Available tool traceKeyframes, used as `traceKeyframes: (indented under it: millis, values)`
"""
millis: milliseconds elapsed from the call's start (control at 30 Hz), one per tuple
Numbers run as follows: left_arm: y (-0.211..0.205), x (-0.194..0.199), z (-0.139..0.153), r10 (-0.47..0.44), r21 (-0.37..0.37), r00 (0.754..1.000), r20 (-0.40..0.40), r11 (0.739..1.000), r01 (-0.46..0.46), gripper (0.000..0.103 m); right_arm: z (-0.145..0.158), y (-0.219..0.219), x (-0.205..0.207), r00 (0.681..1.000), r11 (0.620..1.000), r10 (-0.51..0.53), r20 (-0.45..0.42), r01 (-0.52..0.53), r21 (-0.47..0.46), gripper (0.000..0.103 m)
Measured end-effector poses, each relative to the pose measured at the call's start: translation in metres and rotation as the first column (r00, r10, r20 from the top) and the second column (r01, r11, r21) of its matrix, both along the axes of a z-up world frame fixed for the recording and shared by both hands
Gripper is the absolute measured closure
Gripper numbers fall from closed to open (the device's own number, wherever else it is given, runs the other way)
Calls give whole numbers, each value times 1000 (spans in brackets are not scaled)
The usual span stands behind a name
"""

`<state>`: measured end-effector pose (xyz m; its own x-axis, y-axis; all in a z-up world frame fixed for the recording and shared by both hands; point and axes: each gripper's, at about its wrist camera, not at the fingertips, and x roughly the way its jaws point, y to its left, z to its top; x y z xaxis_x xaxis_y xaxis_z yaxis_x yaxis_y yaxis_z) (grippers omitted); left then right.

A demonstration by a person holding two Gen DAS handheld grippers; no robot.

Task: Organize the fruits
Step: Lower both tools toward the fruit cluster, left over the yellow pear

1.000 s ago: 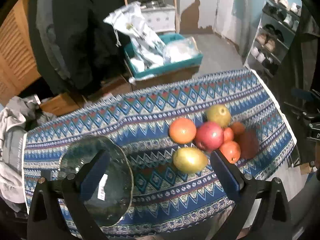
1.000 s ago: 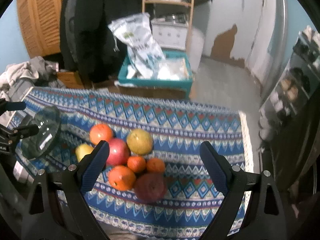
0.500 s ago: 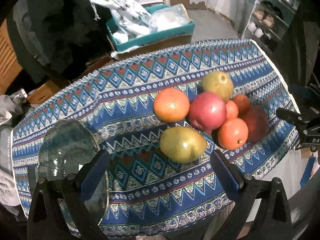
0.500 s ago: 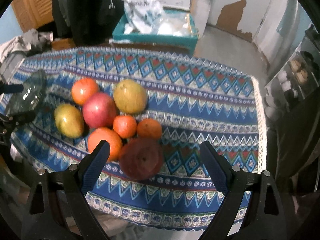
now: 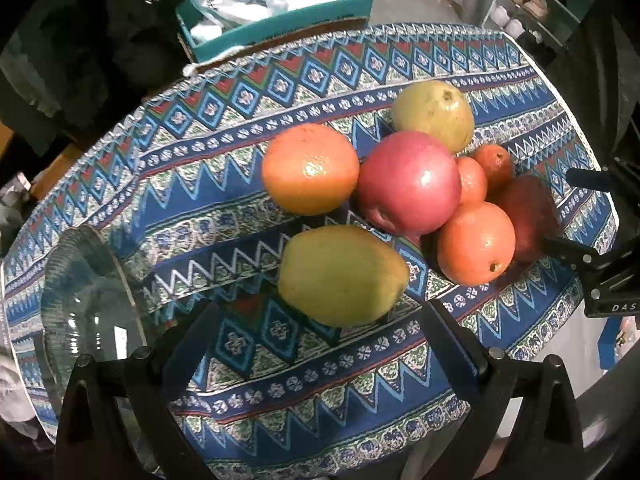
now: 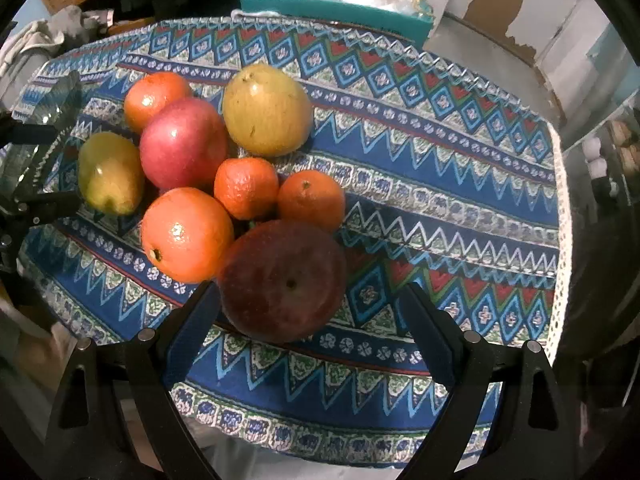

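Several fruits lie bunched on the patterned tablecloth (image 5: pixel 224 184). In the left wrist view a yellow-green mango (image 5: pixel 342 276) lies just ahead of my open, empty left gripper (image 5: pixel 320 344). Beyond it are an orange (image 5: pixel 310 168), a red apple (image 5: pixel 408 188) and a green pear (image 5: pixel 434 114). In the right wrist view a dark red apple (image 6: pixel 282 280) sits between the fingers of my open right gripper (image 6: pixel 312 320), untouched. An orange (image 6: pixel 186 234), two mandarins (image 6: pixel 246 192) and the pear (image 6: pixel 266 108) lie behind it.
A clear glass plate (image 5: pixel 86 300) rests on the cloth at the left, by my left gripper. The cloth's white fringe edge (image 6: pixel 562 216) marks the table's right end. A teal box (image 6: pixel 340 6) with plastic bags stands on the floor behind the table.
Both grippers have moved down and closer to the fruits. The mango now sits just ahead of the left fingers and the dark apple between the right fingers. Both stay open.
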<state>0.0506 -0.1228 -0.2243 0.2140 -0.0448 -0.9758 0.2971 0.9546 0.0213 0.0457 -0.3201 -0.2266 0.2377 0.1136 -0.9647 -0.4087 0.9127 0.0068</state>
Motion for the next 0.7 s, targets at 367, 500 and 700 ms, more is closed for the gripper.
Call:
traceKeyframes:
  millis: [367,500,700]
  values:
    - [-9,15,-26,-1,4,999,-49,1000,2,1,-28,8,19,997,998,40,-59,-38,45,12]
    - [-13,20,-36,-8,3,998,-67,1000,9,1,-32,3,23,996,994,35,-87,-25,110,19]
    - [-20,26,-47,-31,9,996,-89,999,32,1,-31,-5,27,995,989,18,-95,-4,148,27]
